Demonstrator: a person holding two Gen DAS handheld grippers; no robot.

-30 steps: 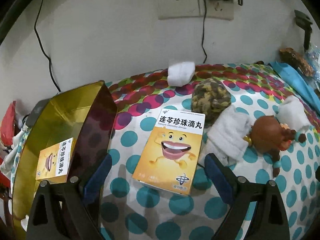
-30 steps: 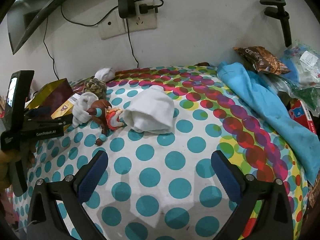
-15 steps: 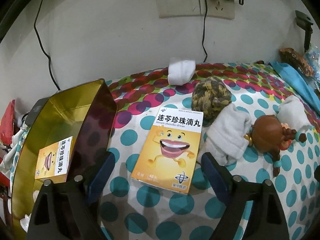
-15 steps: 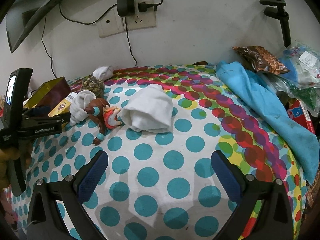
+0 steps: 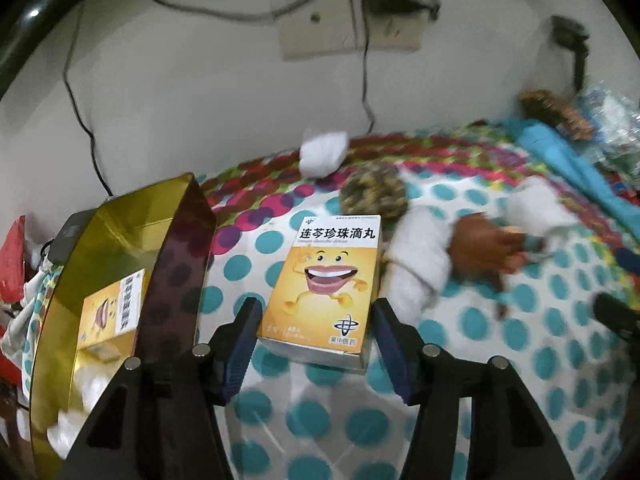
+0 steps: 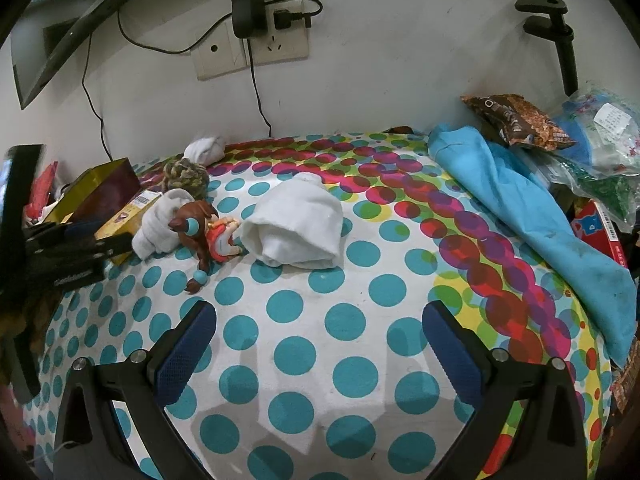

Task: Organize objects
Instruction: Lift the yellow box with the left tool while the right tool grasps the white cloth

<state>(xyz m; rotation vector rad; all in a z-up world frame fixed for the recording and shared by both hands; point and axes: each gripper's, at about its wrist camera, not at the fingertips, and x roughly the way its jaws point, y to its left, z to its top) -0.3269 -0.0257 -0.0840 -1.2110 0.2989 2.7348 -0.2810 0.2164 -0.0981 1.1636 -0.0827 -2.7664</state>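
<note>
A yellow medicine box [image 5: 332, 280] with a smiling cartoon lies on the dotted tablecloth [image 6: 344, 320]. My left gripper [image 5: 314, 320] has its jaws closing on the box's near end, and the blue pads [image 5: 244, 332] meet its two sides. To the left stands a gold-lined tin [image 5: 120, 216] with a second yellow box [image 5: 112, 304] inside it. My right gripper [image 6: 320, 312] hangs open over bare cloth with nothing between its fingers. The right wrist view shows the left gripper [image 6: 80, 252] at the far left beside the box [image 6: 128, 212].
A rope ball [image 5: 374, 196], a rolled white sock [image 5: 420, 264] and a brown figurine [image 5: 480, 248] lie just right of the box. A folded white towel [image 6: 296, 228] sits mid-table. A blue cloth [image 6: 520, 200] and snack bags [image 6: 516, 120] crowd the right side.
The left gripper moved forward over the yellow box and its jaws came in from wide apart to the box's sides. The right gripper has not moved.
</note>
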